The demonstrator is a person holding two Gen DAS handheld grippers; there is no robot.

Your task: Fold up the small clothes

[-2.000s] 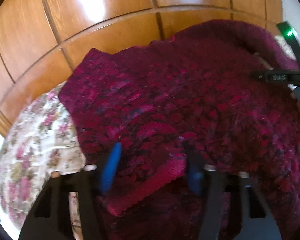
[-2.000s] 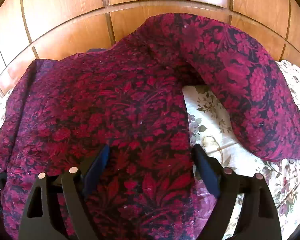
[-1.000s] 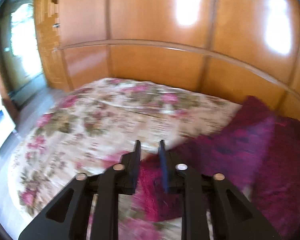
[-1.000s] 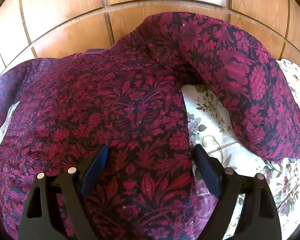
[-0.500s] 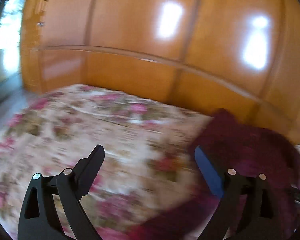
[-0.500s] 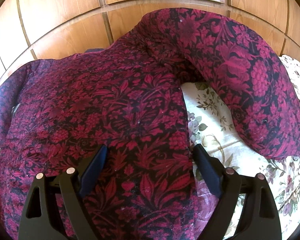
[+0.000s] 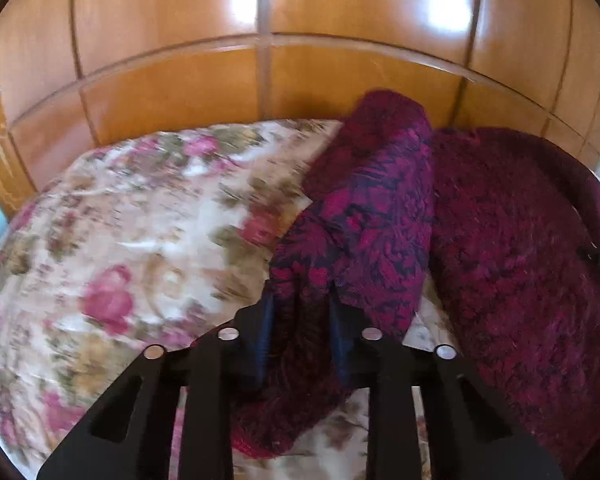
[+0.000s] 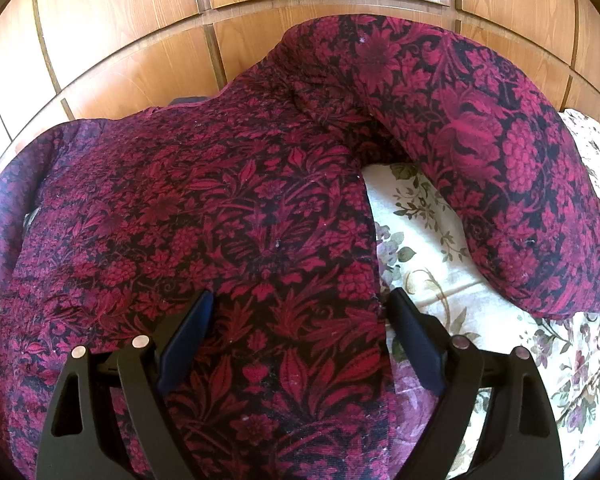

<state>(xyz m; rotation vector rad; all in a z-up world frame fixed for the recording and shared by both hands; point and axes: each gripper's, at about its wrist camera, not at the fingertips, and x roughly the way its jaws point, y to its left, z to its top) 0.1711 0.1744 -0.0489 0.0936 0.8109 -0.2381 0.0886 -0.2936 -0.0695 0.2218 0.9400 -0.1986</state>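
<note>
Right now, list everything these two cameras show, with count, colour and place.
garment: one, dark red and black floral print, spread on the bed against the headboard.
left sleeve: one, same print, bunched, its end between the left gripper's fingers.
right sleeve: one, same print, curving out over the bedspread.
bedspread: one, cream with pink roses, under the garment.
headboard: one, orange-brown wood panels, behind the bed.
left gripper: one, black with blue pads, jaws closing on the left sleeve, fabric between them.
right gripper: one, black with blue pads, open, straddling the garment's right edge.
</note>
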